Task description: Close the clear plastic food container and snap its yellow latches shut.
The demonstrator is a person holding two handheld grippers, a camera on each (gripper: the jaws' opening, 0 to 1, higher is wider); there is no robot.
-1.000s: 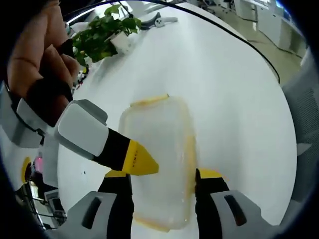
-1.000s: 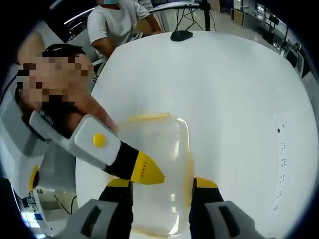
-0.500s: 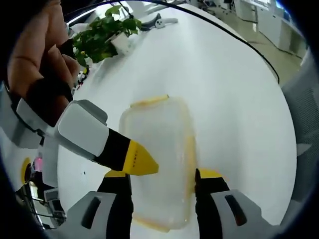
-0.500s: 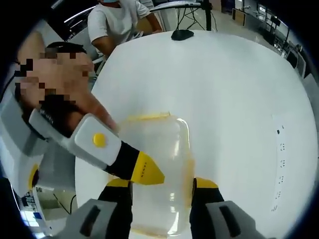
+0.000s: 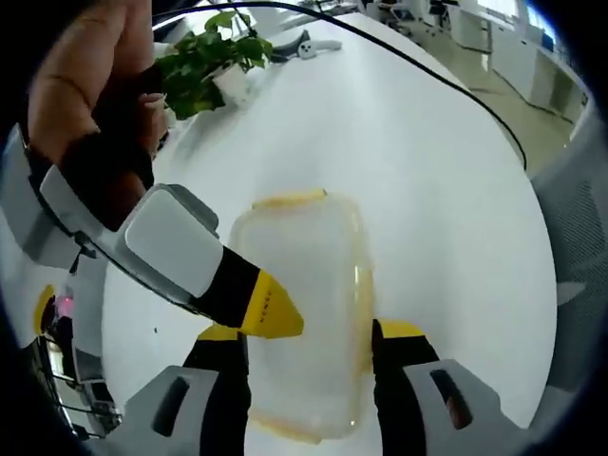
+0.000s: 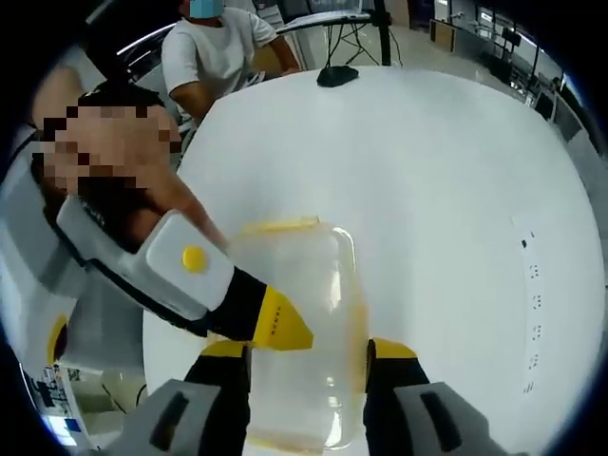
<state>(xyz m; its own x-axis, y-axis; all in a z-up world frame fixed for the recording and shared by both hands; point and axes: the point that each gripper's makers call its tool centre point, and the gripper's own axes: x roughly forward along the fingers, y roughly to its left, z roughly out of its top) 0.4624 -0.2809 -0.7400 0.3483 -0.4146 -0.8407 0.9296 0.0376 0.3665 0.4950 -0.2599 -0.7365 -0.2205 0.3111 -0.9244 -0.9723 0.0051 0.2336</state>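
Left gripper view, bottom of frame: the left claw [image 5: 309,356] stands wide, its jaws either side of the near end of the clear container [image 5: 302,313]. No grip is evident. The container's long axis runs straight ahead, along the jaws. A yellow latch [image 5: 361,304] lies along its right edge; another latch [image 5: 288,199] sits at the far end.

Right gripper view, bottom of frame: the right claw [image 6: 306,356] is equally wide, straddling the container [image 6: 296,332] the same way.

From the left of each frame the other claw reaches the container's left edge. Beyond, the white counter [image 5: 418,171] carries a potted plant [image 5: 204,66] at upper left.
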